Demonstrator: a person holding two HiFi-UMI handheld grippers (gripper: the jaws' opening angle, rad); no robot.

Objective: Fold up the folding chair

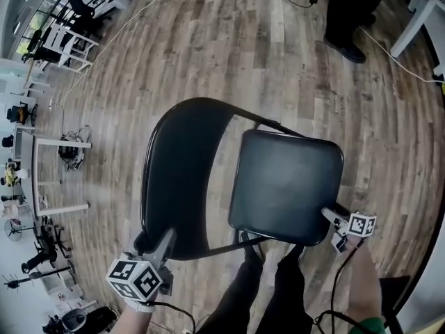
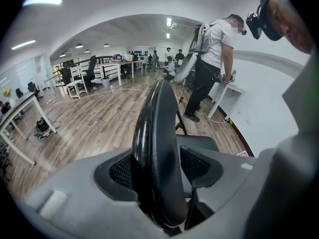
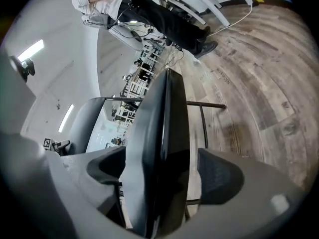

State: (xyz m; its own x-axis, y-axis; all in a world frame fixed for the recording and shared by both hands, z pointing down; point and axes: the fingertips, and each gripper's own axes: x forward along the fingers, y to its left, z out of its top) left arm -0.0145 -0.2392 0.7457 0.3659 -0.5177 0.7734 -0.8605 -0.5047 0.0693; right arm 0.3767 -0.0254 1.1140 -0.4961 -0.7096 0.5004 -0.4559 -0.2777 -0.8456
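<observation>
A black folding chair stands unfolded on the wood floor below me. Its curved backrest [image 1: 177,179] is at the left and its padded seat [image 1: 285,183] at the right. My left gripper [image 1: 156,245] is at the backrest's near end; in the left gripper view both pads press the backrest edge [image 2: 157,133], which runs up between the jaws. My right gripper [image 1: 334,218] is at the seat's near right corner. In the right gripper view the seat edge [image 3: 164,123] stands between wide jaws, with a gap at the right pad [image 3: 219,176].
A person [image 1: 351,12] stands at the far right beside a white table leg [image 1: 417,19]. A white cable [image 1: 139,12] trails over the floor. White desks [image 1: 59,145] and office chairs line the left side. My own legs [image 1: 271,291] are just behind the chair.
</observation>
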